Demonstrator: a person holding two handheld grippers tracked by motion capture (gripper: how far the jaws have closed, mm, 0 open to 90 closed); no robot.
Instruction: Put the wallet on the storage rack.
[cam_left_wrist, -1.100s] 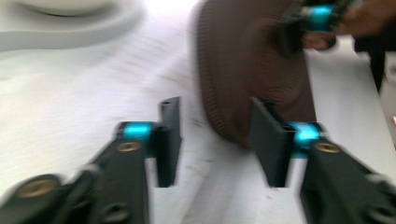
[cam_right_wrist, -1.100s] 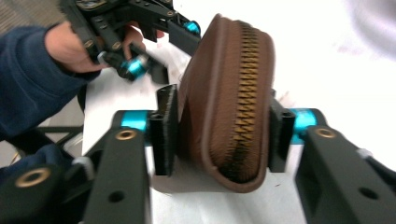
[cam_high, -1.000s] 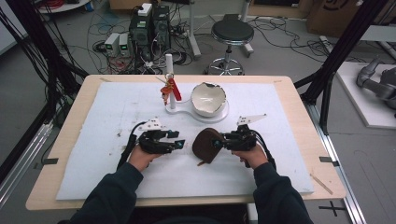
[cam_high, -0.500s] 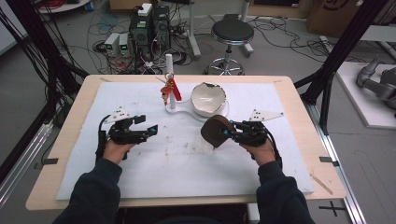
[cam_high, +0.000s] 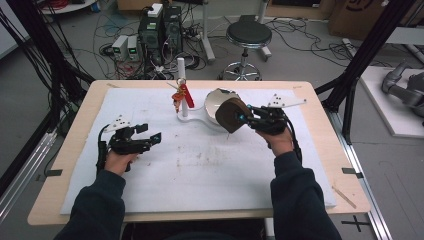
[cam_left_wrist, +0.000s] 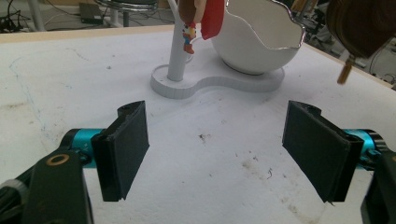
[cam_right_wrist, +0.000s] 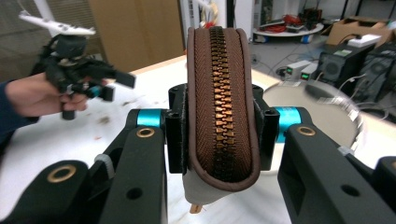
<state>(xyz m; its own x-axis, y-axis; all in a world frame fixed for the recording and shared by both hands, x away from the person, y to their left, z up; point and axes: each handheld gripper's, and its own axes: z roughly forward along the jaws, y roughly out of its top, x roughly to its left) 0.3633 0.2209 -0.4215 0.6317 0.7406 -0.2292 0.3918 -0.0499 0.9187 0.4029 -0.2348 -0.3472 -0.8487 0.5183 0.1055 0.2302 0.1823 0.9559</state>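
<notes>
The right claw (cam_high: 246, 118) is gripping a brown zip pouch (cam_high: 231, 115) by its flat sides, holding it above the bench (cam_high: 325, 130) at the rim of the white bowl (cam_high: 215, 102). The left claw (cam_high: 148, 137) is hanging open and empty over the mat. The pouch is bulging out of a narrow pinch, so tilting it could be letting it slip, and swinging it low risks knocking the bowl or the nearby stand (cam_high: 181, 80).
</notes>
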